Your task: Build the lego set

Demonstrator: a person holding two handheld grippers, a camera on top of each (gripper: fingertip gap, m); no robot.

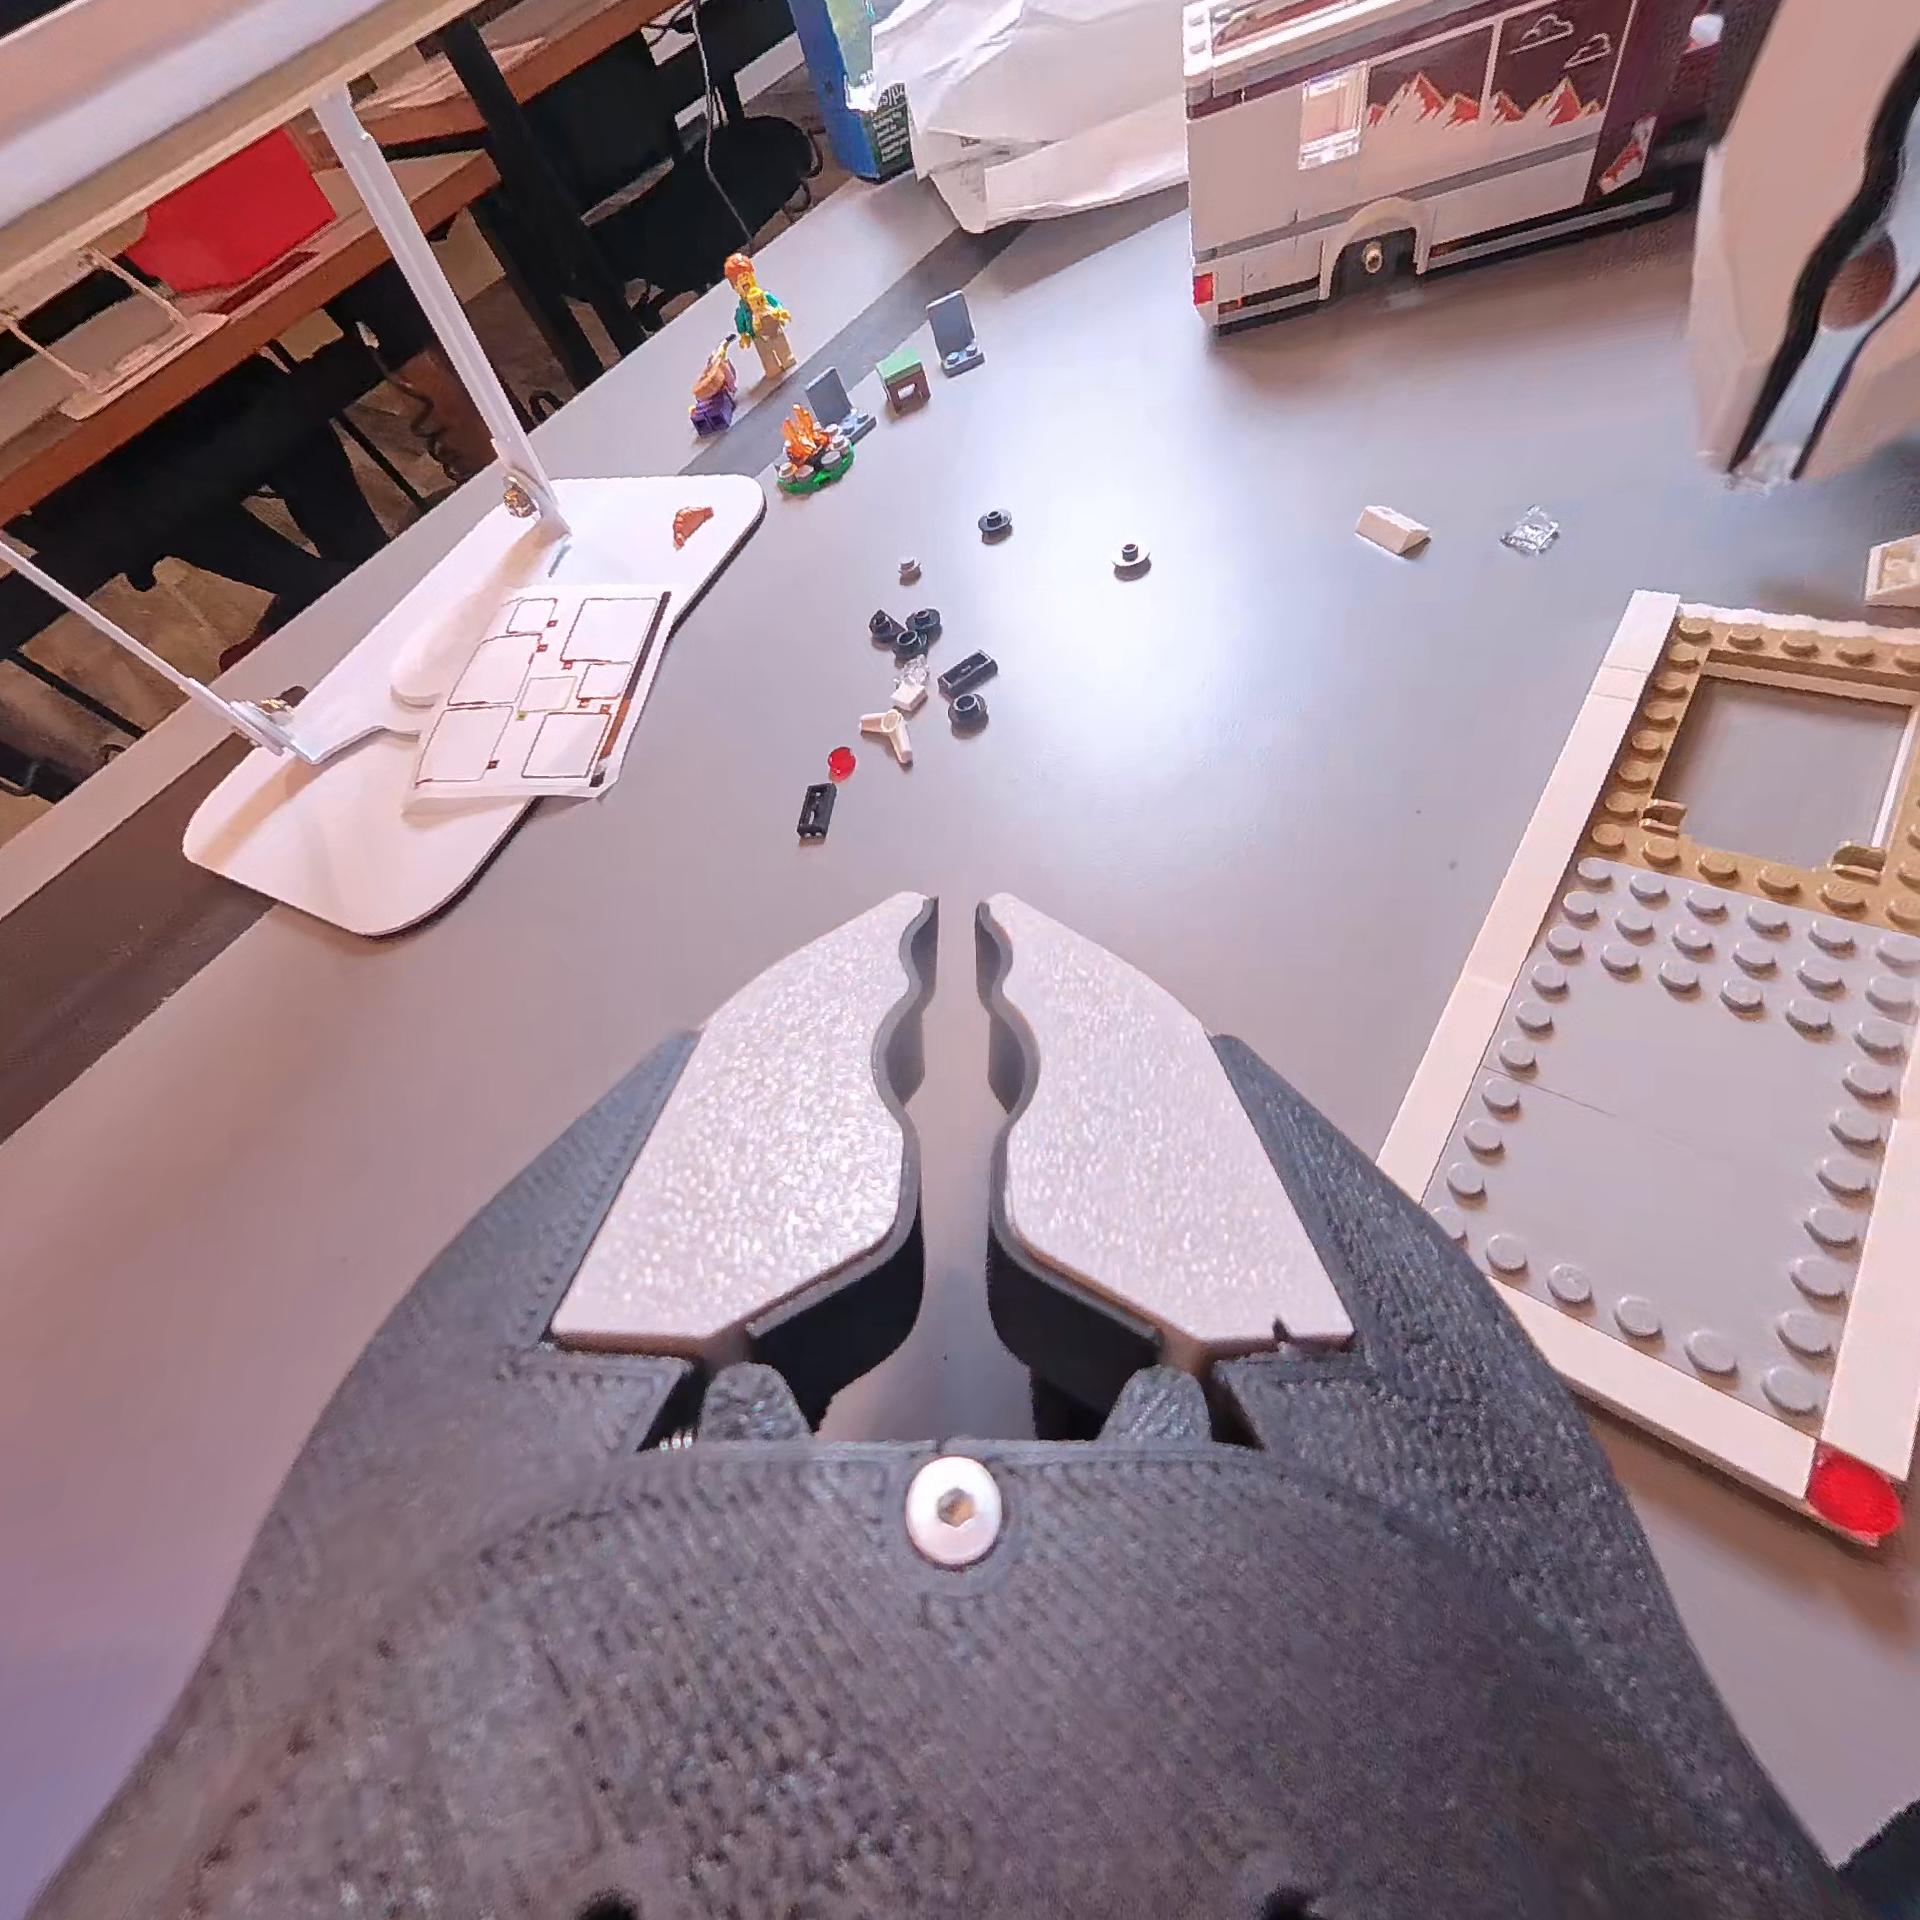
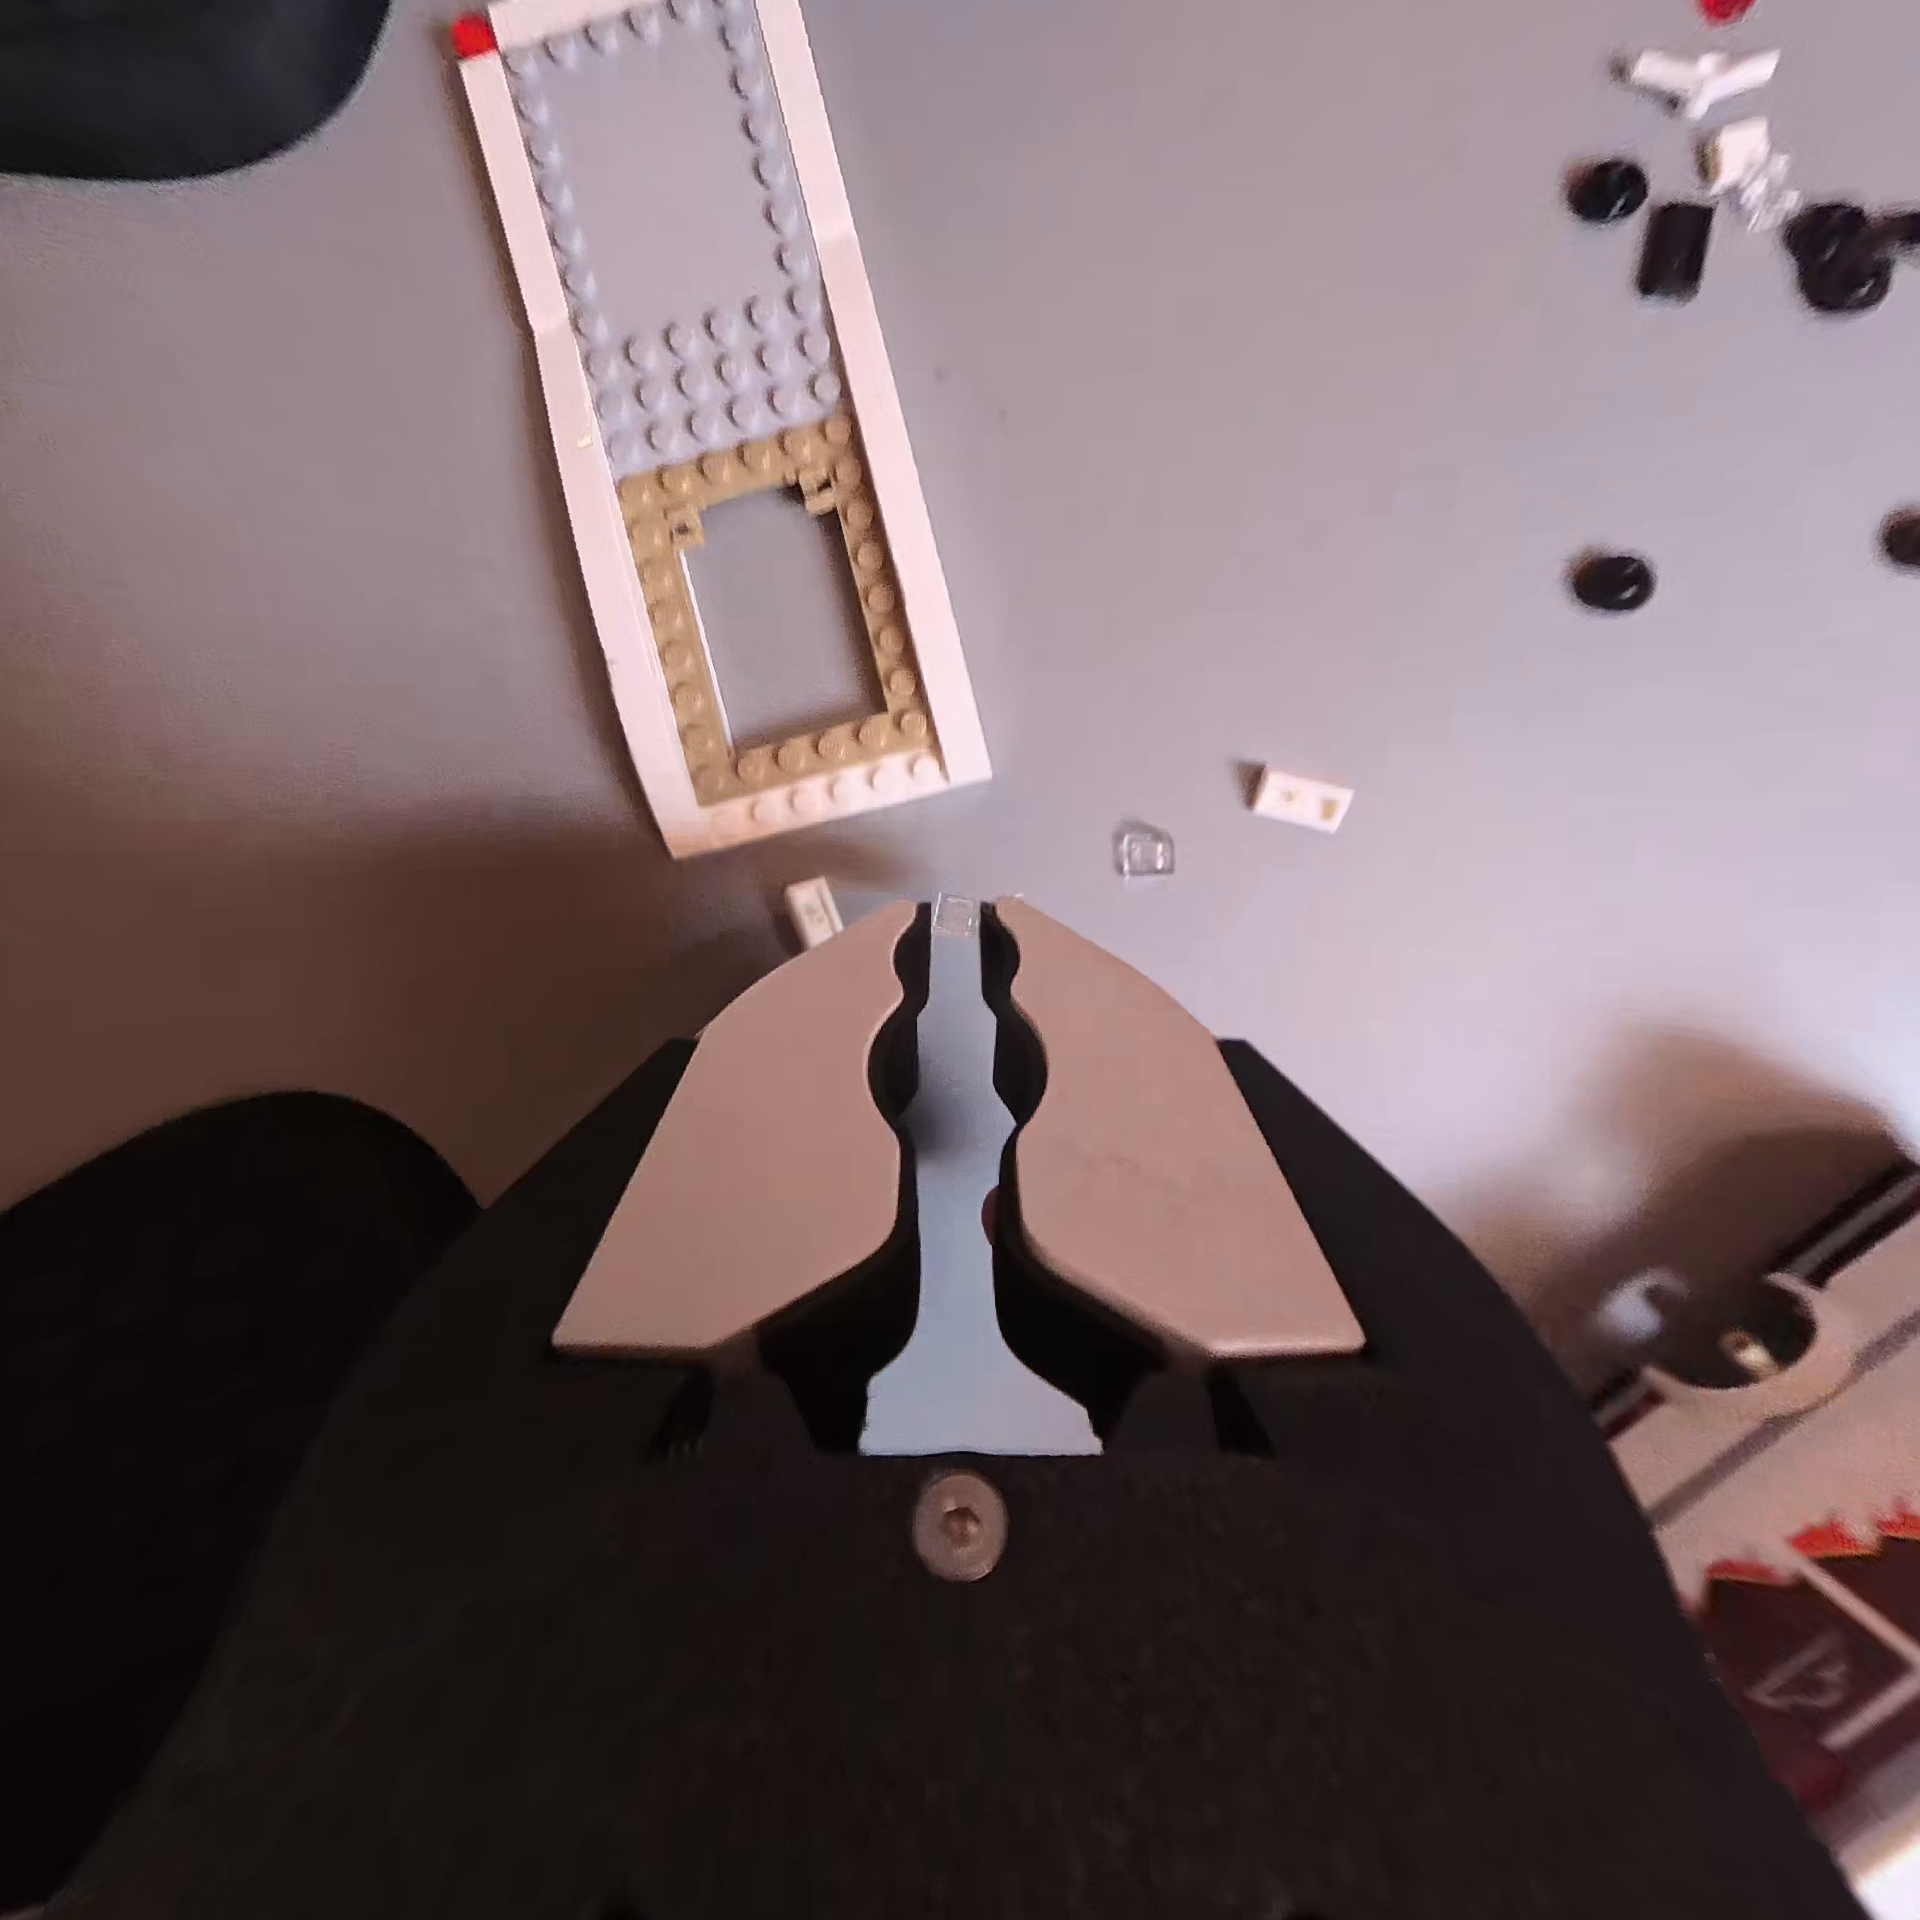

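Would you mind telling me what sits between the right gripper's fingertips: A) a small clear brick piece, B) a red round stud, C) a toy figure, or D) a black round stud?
A: in the right wrist view, a small clear brick piece sits at the tip of the right gripper, between its two fingertips, above the grey table.

The left gripper (image 1: 956, 906) hovers over the grey table (image 1: 1195, 852), jaws slightly apart with nothing between them. Ahead lie small loose bricks (image 1: 925, 675); a studded plate (image 1: 1704, 1039) lies to its right, a camper model (image 1: 1455, 156) farther off.
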